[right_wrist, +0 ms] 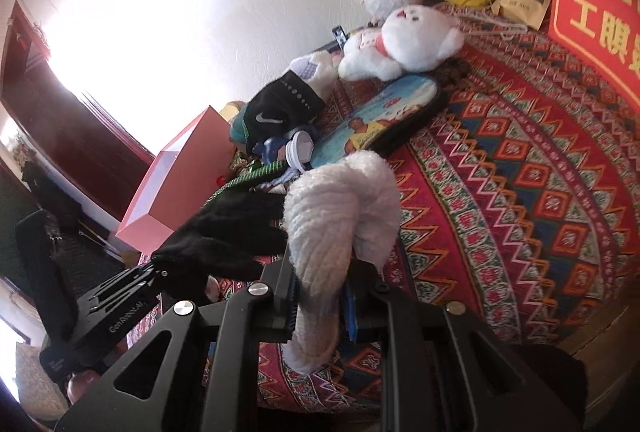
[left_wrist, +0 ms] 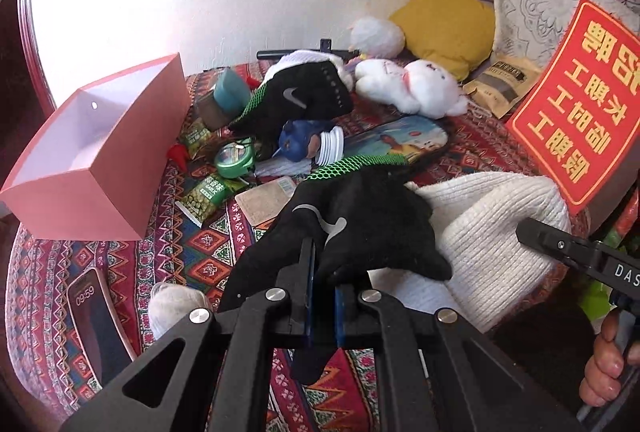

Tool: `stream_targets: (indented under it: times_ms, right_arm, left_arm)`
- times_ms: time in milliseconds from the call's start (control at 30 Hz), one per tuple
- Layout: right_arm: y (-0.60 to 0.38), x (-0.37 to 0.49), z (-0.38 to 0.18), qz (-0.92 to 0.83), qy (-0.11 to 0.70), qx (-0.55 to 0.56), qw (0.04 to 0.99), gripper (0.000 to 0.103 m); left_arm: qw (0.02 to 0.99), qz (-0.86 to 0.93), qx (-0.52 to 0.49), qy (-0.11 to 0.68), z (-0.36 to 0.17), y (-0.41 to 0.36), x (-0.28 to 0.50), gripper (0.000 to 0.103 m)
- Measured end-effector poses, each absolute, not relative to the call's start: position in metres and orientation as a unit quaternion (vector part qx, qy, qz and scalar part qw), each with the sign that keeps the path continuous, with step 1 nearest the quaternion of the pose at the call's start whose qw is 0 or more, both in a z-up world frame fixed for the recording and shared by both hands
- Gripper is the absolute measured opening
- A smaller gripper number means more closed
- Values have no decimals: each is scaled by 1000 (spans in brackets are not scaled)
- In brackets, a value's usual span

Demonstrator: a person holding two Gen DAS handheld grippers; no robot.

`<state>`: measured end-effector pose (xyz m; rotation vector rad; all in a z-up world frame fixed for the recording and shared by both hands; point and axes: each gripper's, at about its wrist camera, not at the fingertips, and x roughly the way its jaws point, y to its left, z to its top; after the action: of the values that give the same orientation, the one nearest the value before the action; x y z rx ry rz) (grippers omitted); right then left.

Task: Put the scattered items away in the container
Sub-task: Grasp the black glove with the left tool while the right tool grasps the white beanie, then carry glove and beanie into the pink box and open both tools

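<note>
My left gripper (left_wrist: 324,272) is shut on a black glove (left_wrist: 360,216) with a green mesh cuff, which hangs above the patterned cloth. The open pink box (left_wrist: 100,160) stands to the left with nothing visible inside. My right gripper (right_wrist: 320,284) is shut on a white knitted hat (right_wrist: 340,216), lifted off the cloth. The same hat (left_wrist: 500,232) shows at the right of the left wrist view. Further back lies a second black glove (left_wrist: 304,100). Around it are a blue toy figure (left_wrist: 300,140), a green round case (left_wrist: 234,160) and green snack packets (left_wrist: 204,192).
A white plush rabbit (left_wrist: 412,84), a flat picture case (left_wrist: 400,140), a yellow cushion (left_wrist: 444,20), a brown pouch (left_wrist: 500,84) and a red sign (left_wrist: 580,104) fill the back and right. A phone (left_wrist: 96,316) lies near the front left. The wall runs close behind.
</note>
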<state>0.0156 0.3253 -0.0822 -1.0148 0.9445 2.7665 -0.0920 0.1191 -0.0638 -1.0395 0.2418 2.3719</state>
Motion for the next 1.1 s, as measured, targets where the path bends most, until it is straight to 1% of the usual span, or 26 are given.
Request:
stream_targets:
  times_ms: [367,667,900,1100]
  right_arm:
    - [328,36,-38,918,260,-299,34,16]
    - [310,33,15,938,216,-270,16,15]
    - [269,-5,69,958,169,-231,-31,15]
    - [214,-70,112,966,141,-199,-87,15]
  left_arm:
    - [272,889,-361,75,-26,106,-75,4]
    - [266,902,-338,46,13,80,-82,4]
    - [239,920,-310,27,51,40,-107,4]
    - [192,940,-283,25,91,-11,-153,4]
